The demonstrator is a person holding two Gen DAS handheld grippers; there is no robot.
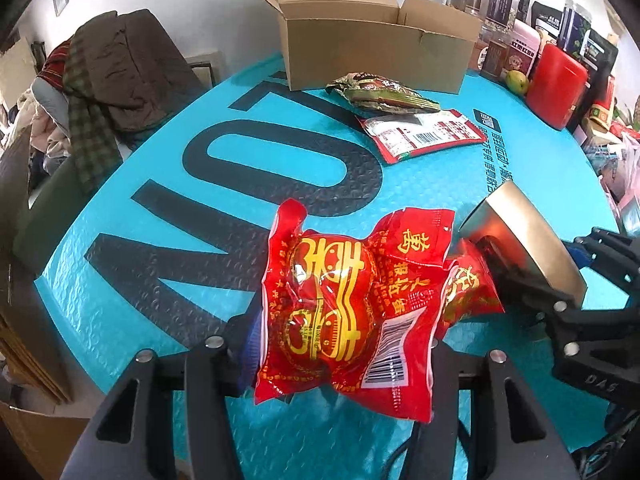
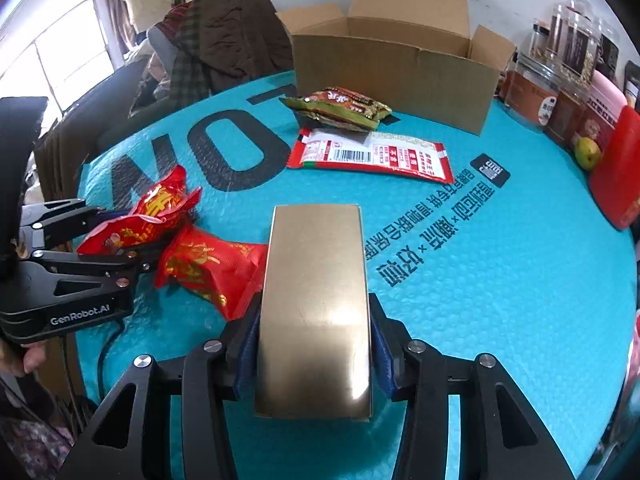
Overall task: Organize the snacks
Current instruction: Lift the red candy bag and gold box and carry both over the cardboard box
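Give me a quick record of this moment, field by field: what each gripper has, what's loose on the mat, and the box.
left gripper: shut on red snack packet with yellow characters
right gripper: shut on shiny gold rectangular box
loose on turquoise mat: second red packet, green crinkled packet, flat red-and-white packet
brown cardboard box: open, at the far edge

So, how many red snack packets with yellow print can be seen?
2. One red packet is held in the left gripper. The second red packet lies on the teal mat, beside the gold box. The cardboard box may hide more.
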